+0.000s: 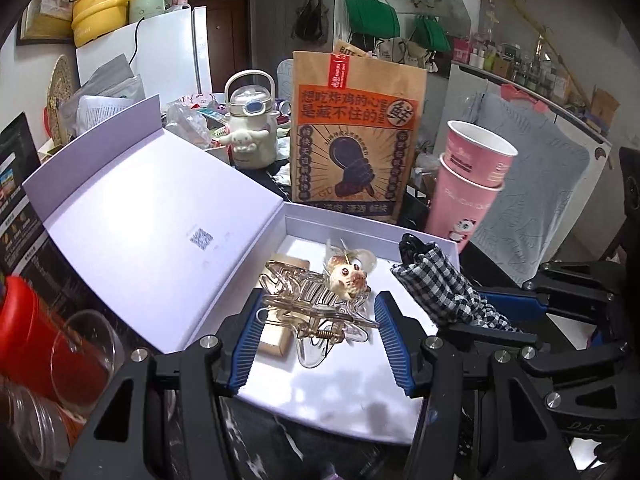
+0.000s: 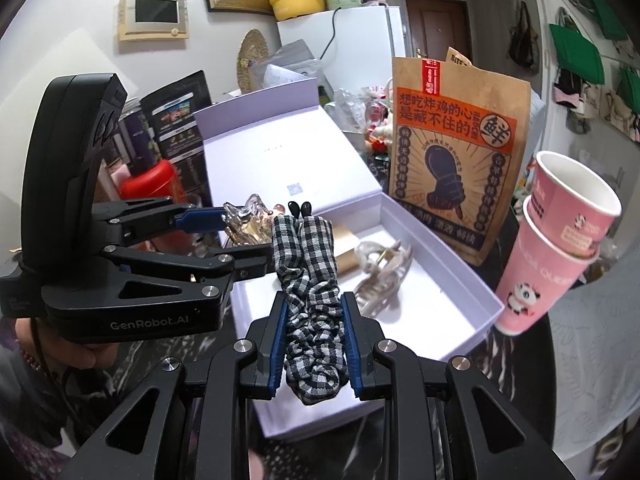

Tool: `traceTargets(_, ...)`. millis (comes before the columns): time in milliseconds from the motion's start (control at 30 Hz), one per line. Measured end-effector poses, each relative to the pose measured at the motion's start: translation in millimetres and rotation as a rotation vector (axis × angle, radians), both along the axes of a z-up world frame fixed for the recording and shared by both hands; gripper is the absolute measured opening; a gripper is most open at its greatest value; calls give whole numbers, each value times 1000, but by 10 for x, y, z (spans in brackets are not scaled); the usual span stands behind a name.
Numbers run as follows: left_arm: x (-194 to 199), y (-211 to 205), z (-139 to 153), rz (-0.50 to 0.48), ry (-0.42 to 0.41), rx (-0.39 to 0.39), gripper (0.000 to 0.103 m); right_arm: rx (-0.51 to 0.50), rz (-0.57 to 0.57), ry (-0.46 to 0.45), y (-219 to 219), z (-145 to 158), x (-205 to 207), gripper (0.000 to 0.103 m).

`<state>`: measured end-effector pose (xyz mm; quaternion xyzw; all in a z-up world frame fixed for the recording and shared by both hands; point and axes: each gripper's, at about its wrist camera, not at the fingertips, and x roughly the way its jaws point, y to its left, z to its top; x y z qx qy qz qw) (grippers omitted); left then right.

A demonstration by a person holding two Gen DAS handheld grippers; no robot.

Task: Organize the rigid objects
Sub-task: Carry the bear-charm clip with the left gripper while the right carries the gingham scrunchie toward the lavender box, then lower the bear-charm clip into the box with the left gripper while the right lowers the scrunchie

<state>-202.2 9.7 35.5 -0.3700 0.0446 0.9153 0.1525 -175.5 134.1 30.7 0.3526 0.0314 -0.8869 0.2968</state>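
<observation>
Two grippers of mine hang over the open white box (image 2: 472,280), each with a hair piece. My left gripper (image 1: 318,334) has a clear claw clip (image 1: 316,304) with a little animal face between its blue pads (image 1: 248,344); the left pad touches the clip's side, but on the right a narrow gap shows beside the pad, so whether the jaws are truly clamped on it I cannot tell. The clip sits above the box floor, over a tan block (image 1: 280,340) lying inside. My right gripper (image 2: 316,340) is closed on a black-and-white checked scrunchie clip (image 2: 312,292), squeezed upright between both pads, its black tips pointing away from me over the box's middle. In the left view that checked piece (image 1: 440,292) shows at the box's right wall.

Another clear claw clip (image 2: 380,276) lies on the box floor, just right of the checked one. The box lid (image 1: 140,216) stands open to the left. Behind the box stands a brown paper bag (image 1: 356,136), and to its right two stacked pink cups (image 1: 468,184), tilted. A red container (image 1: 36,332) sits at far left.
</observation>
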Motion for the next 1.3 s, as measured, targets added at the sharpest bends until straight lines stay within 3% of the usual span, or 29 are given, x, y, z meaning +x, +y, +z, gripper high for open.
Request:
traceTargets(500, -411, 53, 2, -12, 11, -68, 55, 67, -17, -10, -99, -27, -428, 25)
traceTargets(1300, -890, 85, -511, 8, -142, -133, 55, 129, -27, -108, -224, -411, -977, 25)
